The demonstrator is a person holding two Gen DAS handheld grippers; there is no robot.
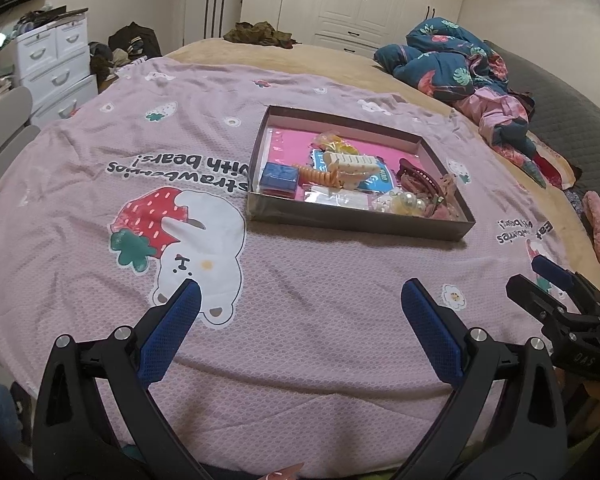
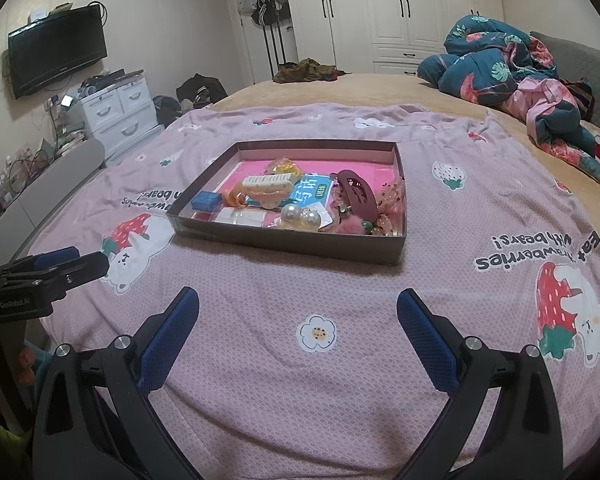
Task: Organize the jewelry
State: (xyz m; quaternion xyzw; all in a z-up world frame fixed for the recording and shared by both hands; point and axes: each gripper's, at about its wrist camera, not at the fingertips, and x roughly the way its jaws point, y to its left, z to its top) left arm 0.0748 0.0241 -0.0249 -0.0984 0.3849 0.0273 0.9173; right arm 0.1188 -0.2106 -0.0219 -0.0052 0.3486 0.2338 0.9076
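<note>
A shallow brown box point(image 1: 356, 222) point(image 2: 288, 246) with a pink lining sits on the pink bedspread. It holds a blue cube point(image 1: 278, 176) point(image 2: 205, 200), a cream hair claw point(image 1: 350, 161) point(image 2: 270, 184), an orange coil tie point(image 1: 318, 176), a dark red claw clip point(image 2: 356, 192) point(image 1: 418, 174), pearl pieces point(image 2: 300, 216) point(image 1: 410, 200) and small packets. My left gripper point(image 1: 300, 300) is open and empty, short of the box. My right gripper point(image 2: 298, 304) is open and empty, also short of it. Each gripper shows at the edge of the other's view.
A crumpled blue floral quilt point(image 2: 512, 76) lies at the far right of the bed. White drawers point(image 2: 120, 116) and a wall television point(image 2: 56, 50) stand to the left. White wardrobes point(image 2: 380, 12) line the back wall.
</note>
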